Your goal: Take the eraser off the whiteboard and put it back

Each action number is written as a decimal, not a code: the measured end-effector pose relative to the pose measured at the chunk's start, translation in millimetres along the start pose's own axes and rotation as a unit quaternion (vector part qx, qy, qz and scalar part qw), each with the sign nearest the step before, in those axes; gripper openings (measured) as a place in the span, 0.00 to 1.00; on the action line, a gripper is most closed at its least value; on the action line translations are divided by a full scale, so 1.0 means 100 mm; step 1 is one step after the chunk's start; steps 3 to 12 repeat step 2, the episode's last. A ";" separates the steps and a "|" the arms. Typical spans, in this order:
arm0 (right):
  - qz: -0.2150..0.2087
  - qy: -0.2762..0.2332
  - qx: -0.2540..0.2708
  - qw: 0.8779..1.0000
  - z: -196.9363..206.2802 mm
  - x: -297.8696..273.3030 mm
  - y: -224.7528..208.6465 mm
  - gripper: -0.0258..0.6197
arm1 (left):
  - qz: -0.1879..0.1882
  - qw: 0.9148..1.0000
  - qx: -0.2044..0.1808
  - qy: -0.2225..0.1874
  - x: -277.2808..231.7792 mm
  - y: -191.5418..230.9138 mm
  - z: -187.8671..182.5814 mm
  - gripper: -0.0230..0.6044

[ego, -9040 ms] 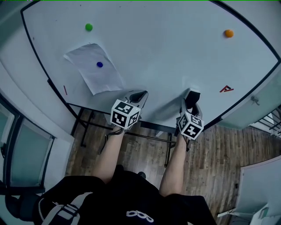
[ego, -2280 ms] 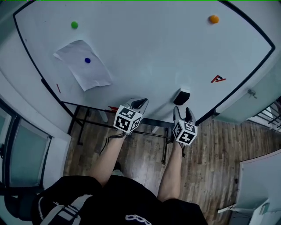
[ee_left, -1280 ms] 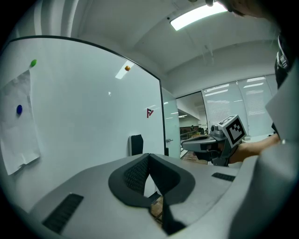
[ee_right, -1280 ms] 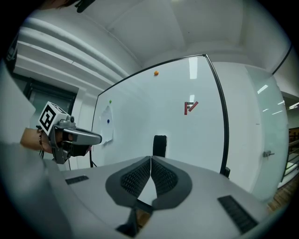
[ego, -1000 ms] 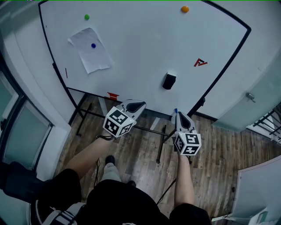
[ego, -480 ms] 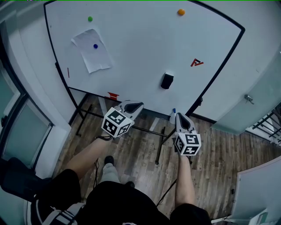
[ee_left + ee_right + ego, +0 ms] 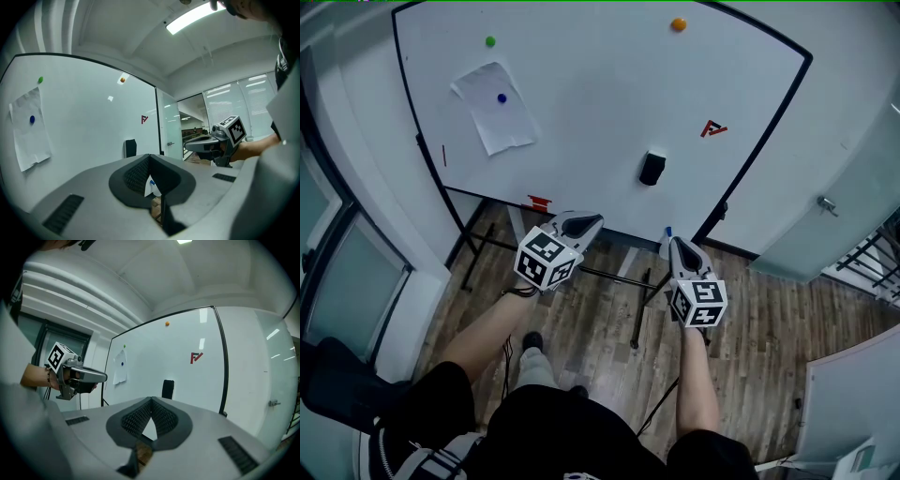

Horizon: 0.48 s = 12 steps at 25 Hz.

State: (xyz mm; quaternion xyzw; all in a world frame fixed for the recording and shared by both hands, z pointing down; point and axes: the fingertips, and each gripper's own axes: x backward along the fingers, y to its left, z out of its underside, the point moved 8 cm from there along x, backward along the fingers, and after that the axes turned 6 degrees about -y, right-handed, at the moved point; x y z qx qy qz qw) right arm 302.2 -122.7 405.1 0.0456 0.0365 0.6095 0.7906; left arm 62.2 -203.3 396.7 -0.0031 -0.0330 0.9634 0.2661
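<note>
The eraser point(image 7: 652, 169) sits on the whiteboard point(image 7: 600, 122), a dark upright block in the board's lower right part, roughly at 5 o'clock from the board's middle. No claw touches it. In the head view it lies at about 11 o'clock from the right gripper point(image 7: 679, 247) and at about 2 o'clock from the left gripper point(image 7: 584, 223), well apart from both, with wooden floor point(image 7: 609, 309) showing under them.

Both claws are pressed together and hold nothing: in each gripper view the two ribbed pads meet at their tips. Seen along the right gripper's jaws, the eraser stands just above the closed tips at about 1 o'clock; along the left gripper's jaws it is at about 11 o'clock from the tips. Each gripper also shows at the edge of the other's view, level and pointing toward the board.

Elsewhere on the board (none of it near the claws) are a sheet of paper point(image 7: 494, 108) under a blue magnet point(image 7: 501, 97) at 10 o'clock, a green magnet point(image 7: 490, 41), an orange magnet point(image 7: 678, 24) and a small red mark point(image 7: 712, 128).
</note>
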 end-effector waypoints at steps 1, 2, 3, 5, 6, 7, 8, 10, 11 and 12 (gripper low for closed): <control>-0.002 0.000 0.000 1.000 0.00 0.01 0.01 0.08 | 0.001 1.000 0.002 -0.001 0.01 -0.01 0.00 0.07; -0.003 -0.001 -0.001 1.000 0.00 0.02 0.02 0.08 | 0.001 1.000 0.003 -0.002 0.03 -0.01 0.00 0.07; -0.003 -0.001 -0.001 1.000 0.00 0.02 0.02 0.08 | 0.001 1.000 0.003 -0.002 0.03 -0.01 0.00 0.07; -0.003 -0.001 -0.001 1.000 0.00 0.02 0.02 0.08 | 0.001 1.000 0.003 -0.002 0.03 -0.01 0.00 0.07; -0.003 -0.001 -0.001 1.000 0.00 0.02 0.02 0.08 | 0.001 1.000 0.003 -0.002 0.03 -0.01 0.00 0.07; -0.003 -0.001 -0.001 1.000 0.00 0.02 0.02 0.08 | 0.001 1.000 0.003 -0.002 0.03 -0.01 0.00 0.07; -0.003 -0.001 -0.001 1.000 0.00 0.02 0.02 0.08 | 0.001 1.000 0.003 -0.002 0.03 -0.01 0.00 0.07; -0.003 -0.001 -0.001 1.000 0.00 0.02 0.02 0.08 | 0.001 1.000 0.003 -0.002 0.03 -0.01 0.00 0.07; -0.003 -0.001 -0.001 1.000 0.00 0.02 0.02 0.08 | 0.001 1.000 0.003 -0.002 0.03 -0.01 0.00 0.07; -0.003 -0.001 -0.001 1.000 0.00 0.02 0.02 0.08 | 0.001 1.000 0.003 -0.002 0.03 -0.01 0.00 0.07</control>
